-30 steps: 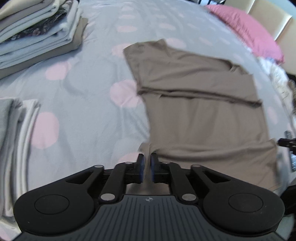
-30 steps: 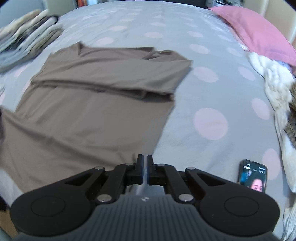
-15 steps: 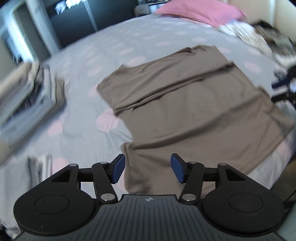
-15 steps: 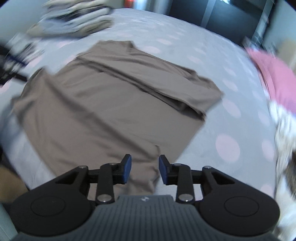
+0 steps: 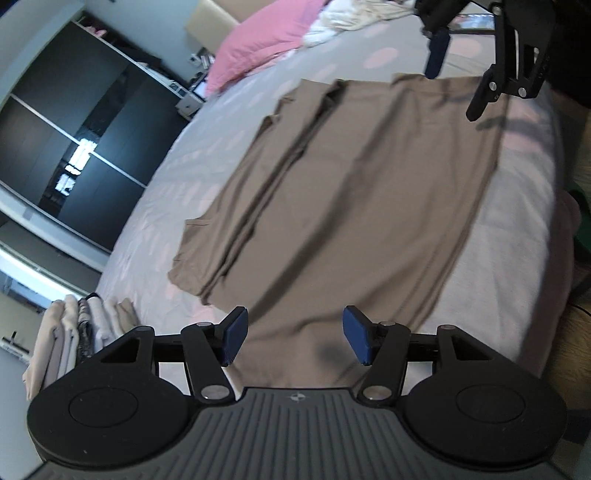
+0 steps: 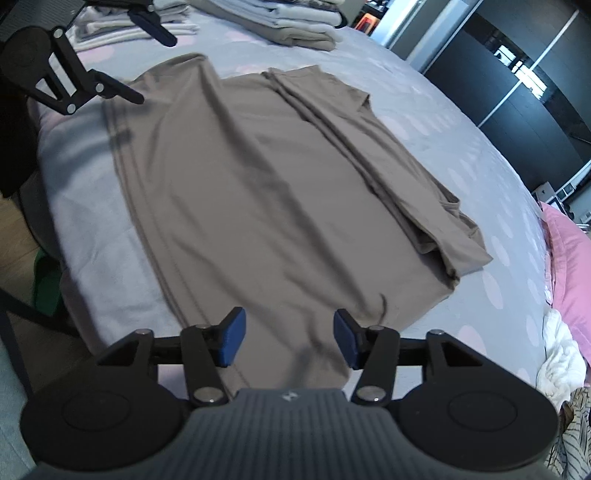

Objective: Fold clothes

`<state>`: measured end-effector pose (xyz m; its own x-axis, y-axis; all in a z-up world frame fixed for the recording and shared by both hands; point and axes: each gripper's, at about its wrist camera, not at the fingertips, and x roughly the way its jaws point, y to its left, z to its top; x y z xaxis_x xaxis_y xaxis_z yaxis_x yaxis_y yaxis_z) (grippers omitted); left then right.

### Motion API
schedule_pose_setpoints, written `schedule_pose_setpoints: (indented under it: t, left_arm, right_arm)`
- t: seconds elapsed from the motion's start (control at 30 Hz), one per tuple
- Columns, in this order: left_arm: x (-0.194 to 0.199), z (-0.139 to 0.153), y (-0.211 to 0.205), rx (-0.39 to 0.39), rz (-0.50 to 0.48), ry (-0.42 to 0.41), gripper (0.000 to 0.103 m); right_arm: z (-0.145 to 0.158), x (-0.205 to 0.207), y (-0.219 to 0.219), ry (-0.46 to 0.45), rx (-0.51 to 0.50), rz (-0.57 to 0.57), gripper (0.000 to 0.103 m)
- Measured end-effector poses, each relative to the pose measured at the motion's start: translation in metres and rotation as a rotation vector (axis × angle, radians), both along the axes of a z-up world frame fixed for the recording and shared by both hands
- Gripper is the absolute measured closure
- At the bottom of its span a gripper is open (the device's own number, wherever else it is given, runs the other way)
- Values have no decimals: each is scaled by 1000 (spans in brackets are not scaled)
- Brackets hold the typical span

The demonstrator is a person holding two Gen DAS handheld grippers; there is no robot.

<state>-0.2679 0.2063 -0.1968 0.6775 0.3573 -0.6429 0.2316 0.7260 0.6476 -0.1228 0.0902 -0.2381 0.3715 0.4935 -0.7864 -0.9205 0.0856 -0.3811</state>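
A brown T-shirt point(image 5: 343, 192) lies flat on the grey bed with pink dots, its far part folded over in a band. It also shows in the right wrist view point(image 6: 258, 192). My left gripper point(image 5: 295, 341) is open and empty, just above one side edge of the shirt. My right gripper point(image 6: 286, 339) is open and empty above the opposite side edge. Each gripper shows in the other's view: the right gripper point(image 5: 480, 74) at the top right, the left gripper point(image 6: 110, 55) at the top left.
Stacks of folded clothes point(image 6: 280, 22) sit at the far end of the bed, and show in the left wrist view point(image 5: 77, 332). A pink pillow point(image 5: 258, 48) and a crumpled white garment point(image 6: 561, 369) lie near the head. The bed edge point(image 6: 74, 229) drops to a wooden floor.
Both grippers went from shut to open and let go of the shirt. Both swung round to opposite side edges, facing each other across the shirt.
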Motion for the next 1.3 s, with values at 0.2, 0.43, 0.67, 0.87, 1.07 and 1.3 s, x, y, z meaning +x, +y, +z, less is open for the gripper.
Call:
schedule_pose_setpoints:
  t: [0.2, 0.43, 0.67, 0.87, 1.07, 1.3]
  left_arm:
    - [-3, 2, 3, -56, -37, 31, 48]
    - [-17, -18, -3, -1, -141, 155, 48]
    - [-17, -41, 2, 142, -92, 189, 48]
    - [-17, -54, 4, 277, -69, 210, 48]
    - [-11, -60, 10, 318, -4, 220, 53]
    - [-13, -66, 8, 343, 17, 227, 60]
  right_arm:
    - [1, -17, -2, -31, -39, 92, 35]
    - [1, -38, -13, -125, -48, 223, 28]
    - [-16, -52, -17, -184, -138, 323, 37]
    - [-29, -52, -18, -221, -202, 325, 41]
    - [-40, -51, -20, -297, -252, 317, 41]
    - [-51, -55, -20, -415, -294, 347, 41]
